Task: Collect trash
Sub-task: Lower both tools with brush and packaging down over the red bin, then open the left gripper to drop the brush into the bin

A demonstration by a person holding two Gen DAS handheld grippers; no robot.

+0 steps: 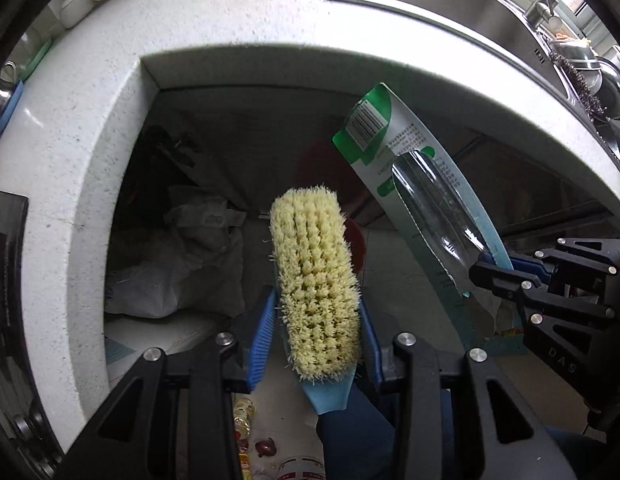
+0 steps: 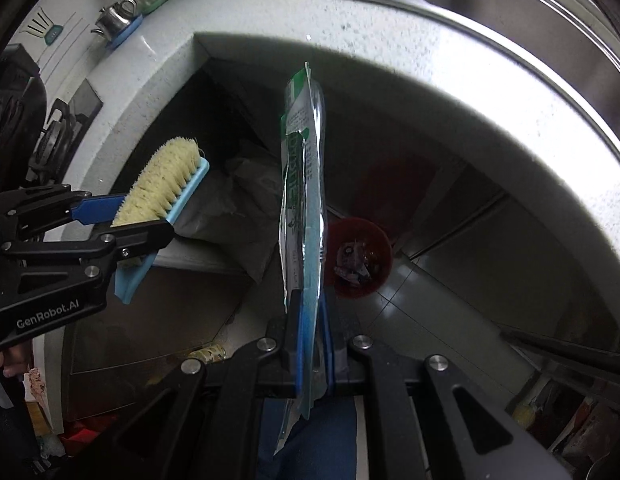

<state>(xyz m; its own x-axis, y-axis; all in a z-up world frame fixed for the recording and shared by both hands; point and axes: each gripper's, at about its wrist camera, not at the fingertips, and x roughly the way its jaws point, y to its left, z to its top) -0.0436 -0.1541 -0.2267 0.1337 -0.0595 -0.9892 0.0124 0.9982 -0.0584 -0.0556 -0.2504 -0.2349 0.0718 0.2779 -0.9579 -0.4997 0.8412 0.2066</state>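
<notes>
Left claw (image 1: 322, 344) clamping bristly scrub brush (image 1: 314, 280); right claw (image 2: 312, 344) pinching flat blister pack (image 2: 303, 200)

"GenRobot.AI" on left tool (image 2: 143, 236); "DAS" on right tool (image 1: 490, 270)

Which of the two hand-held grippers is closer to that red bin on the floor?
Right, by the look of it. The right hand-held gripper, holding the packaging, hangs almost over the red bin. The left hand-held gripper, holding the brush, is off to the side.
</notes>
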